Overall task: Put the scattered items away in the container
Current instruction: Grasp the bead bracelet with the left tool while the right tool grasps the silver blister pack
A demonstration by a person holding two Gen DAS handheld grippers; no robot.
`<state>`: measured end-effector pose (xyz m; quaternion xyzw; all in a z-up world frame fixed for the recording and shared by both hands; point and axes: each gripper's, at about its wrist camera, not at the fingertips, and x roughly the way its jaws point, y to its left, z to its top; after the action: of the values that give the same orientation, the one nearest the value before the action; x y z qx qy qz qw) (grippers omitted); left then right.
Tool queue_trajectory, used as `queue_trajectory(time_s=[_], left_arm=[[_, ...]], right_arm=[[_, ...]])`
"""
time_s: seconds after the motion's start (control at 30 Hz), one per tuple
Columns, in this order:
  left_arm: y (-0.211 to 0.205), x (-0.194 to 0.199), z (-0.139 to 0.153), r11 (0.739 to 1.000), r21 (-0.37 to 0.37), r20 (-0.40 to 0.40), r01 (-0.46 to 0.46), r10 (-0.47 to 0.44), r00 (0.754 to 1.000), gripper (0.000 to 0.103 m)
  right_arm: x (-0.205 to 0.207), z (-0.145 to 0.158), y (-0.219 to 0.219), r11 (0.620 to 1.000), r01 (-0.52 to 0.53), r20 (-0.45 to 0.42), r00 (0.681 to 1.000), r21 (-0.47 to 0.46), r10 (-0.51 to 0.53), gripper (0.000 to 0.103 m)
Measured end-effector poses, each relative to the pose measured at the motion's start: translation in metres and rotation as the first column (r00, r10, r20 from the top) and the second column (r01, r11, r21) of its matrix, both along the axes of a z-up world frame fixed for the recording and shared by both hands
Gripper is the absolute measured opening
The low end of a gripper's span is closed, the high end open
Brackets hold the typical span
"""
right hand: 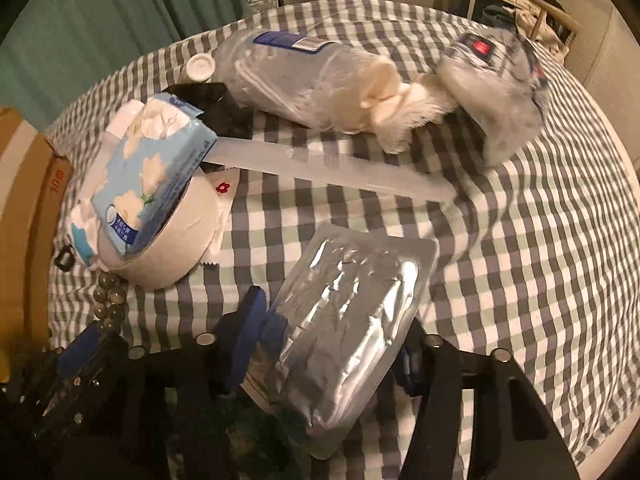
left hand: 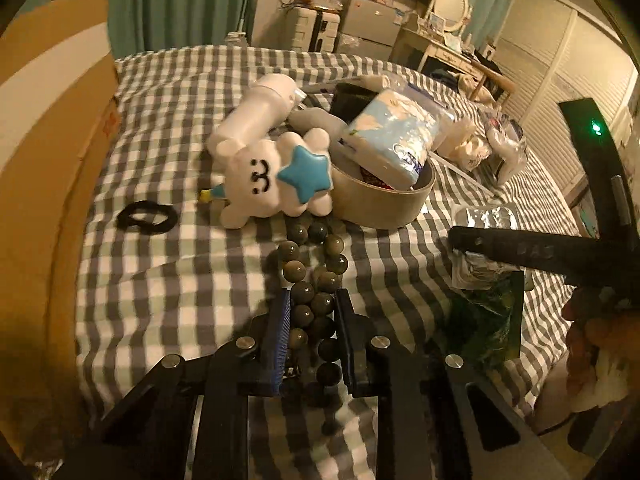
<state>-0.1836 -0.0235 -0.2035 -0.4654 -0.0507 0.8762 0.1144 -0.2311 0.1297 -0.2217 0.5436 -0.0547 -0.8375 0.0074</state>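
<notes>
My left gripper is shut on a string of dark green beads that trails across the checked bedspread toward the round beige container. The container holds a blue tissue pack and leans full; a white plush toy with a blue star lies against its left side. My right gripper is shut on a silver foil pouch, held above the bed right of the container. The beads also show at the left of the right wrist view.
A black hair tie lies left of the plush. A white bottle lies behind it. A translucent comb, clear plastic bags and a fluffy white item lie behind the container. A cardboard box stands at the left.
</notes>
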Motion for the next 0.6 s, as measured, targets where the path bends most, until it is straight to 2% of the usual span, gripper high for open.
queue_trajectory(time_s=[0.07,0.1,0.13,0.2,0.3,0.6], left_arm=[[-0.004,0.003,0.005,1.000,-0.002,-0.003,-0.012,0.012,1.000,0.022],[-0.006,0.005,0.009,1.000,0.003,-0.007,-0.019,0.019,1.000,0.014],[-0.008,0.007,0.012,1.000,0.017,-0.010,-0.016,0.016,1.000,0.011],[-0.012,0.024,0.016,0.999,0.041,-0.023,-0.025,0.026,0.999,0.011],[-0.015,0.039,0.020,1.000,0.012,-0.046,-0.014,0.014,0.999,0.011],[-0.014,0.054,0.040,0.999,0.028,-0.071,-0.032,0.033,0.997,0.011]], right_arm=[[0.007,0.008,0.006,0.999,0.000,-0.023,1.000,-0.034,-0.001,0.035],[0.010,0.013,0.007,0.999,-0.007,-0.035,0.999,-0.037,0.005,0.031],[0.013,0.018,0.008,0.999,-0.016,-0.050,0.999,-0.051,0.013,0.025],[0.020,0.024,0.011,0.996,-0.029,-0.060,0.998,-0.089,0.024,0.020],[0.032,0.030,0.016,0.989,-0.045,-0.074,0.997,-0.142,0.035,0.011],[0.063,0.066,0.024,0.970,-0.079,-0.155,0.987,-0.230,0.043,0.009]])
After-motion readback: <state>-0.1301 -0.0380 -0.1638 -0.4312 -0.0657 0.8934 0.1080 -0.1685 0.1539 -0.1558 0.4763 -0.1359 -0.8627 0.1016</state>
